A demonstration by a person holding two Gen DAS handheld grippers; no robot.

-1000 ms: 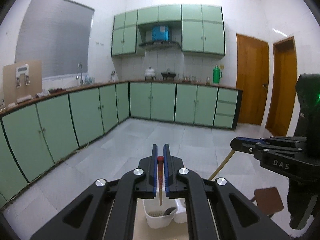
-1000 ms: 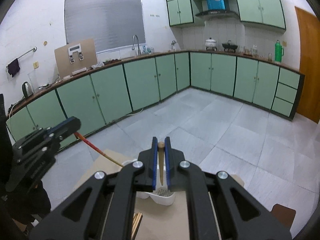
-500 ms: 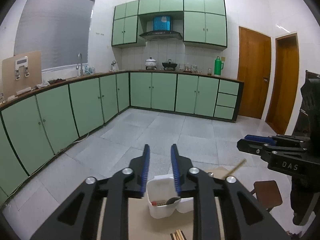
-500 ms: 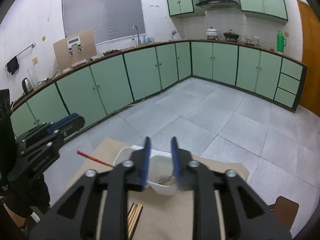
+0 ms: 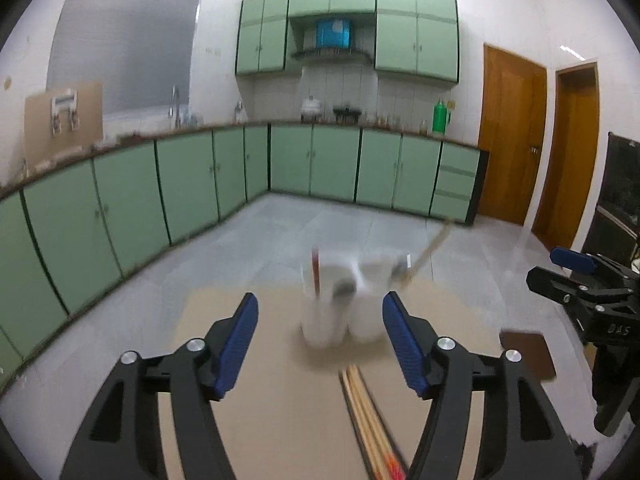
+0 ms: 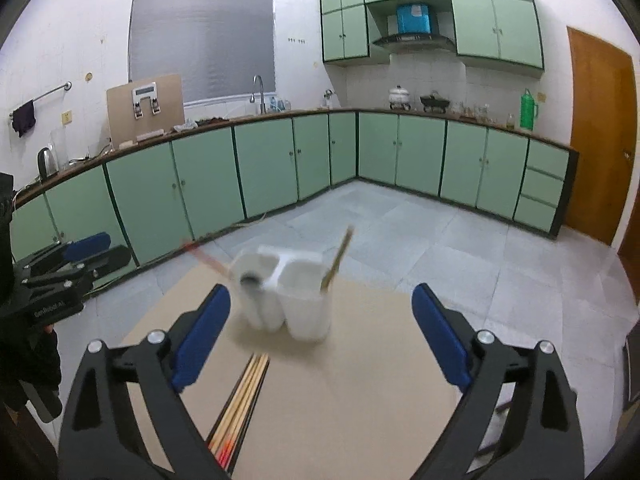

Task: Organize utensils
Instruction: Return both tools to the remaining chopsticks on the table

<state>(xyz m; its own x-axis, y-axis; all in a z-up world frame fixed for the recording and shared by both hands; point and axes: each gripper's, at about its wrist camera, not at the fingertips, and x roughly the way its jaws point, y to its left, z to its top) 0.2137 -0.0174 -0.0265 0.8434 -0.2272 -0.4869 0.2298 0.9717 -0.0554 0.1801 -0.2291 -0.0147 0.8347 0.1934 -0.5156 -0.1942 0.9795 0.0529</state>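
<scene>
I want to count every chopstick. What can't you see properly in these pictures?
- White plastic two-cup utensil holder: motion-blurred in both wrist views, so its contents stay unclear.
- Bundle of wooden chopsticks on the tan table: ends cut off by the bottom edge and the open left gripper; count uncertain.

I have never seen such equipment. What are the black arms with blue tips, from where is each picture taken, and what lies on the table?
They are two hand-held grippers, each with a camera looking along its fingers. One picture comes from the left gripper, one from the right gripper. Both have just been opening and hold nothing. On the tan table stands a white two-compartment holder with a chopstick leaning in each side and something dark, too blurred to name. More chopsticks lie flat nearer the cameras.
</scene>
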